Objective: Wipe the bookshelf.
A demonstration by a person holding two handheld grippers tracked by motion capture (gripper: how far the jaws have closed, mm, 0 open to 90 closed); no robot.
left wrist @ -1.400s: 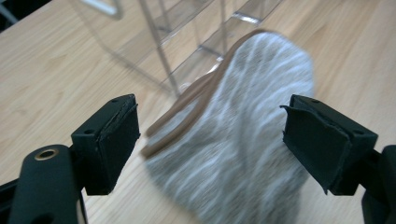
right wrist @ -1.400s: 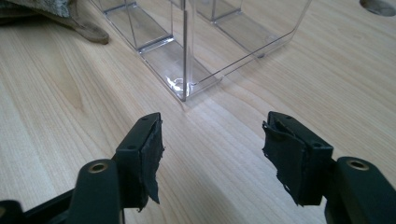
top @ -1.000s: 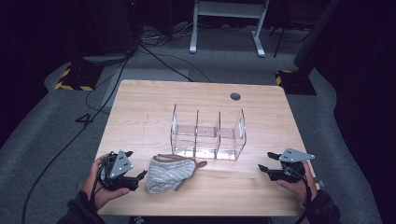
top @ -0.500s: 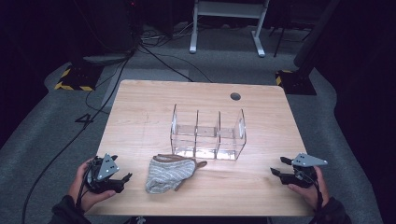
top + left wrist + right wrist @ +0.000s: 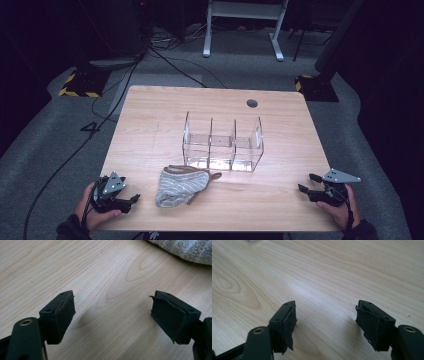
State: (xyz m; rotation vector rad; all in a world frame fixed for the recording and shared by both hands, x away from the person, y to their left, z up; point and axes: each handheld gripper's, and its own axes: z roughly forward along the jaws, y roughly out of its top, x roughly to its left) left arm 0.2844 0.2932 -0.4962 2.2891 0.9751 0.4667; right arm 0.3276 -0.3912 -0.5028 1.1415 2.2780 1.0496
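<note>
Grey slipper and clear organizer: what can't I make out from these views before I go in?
- Slipper: high view too small to show its opening; left gripper view cuts it off at the top edge.
- Clear organizer: walls glare in the high view, contents unclear.
- Left claw and right claw: open, over bare table.

One mark I can read: a dark numeral "4" (image 5: 93,129) on the grey floor (image 5: 45,150), just left of my table's left edge. Back-left there's a yellow-and-black hazard stripe (image 5: 75,92) along a dark base, no words on it. Nothing else legible.
</note>
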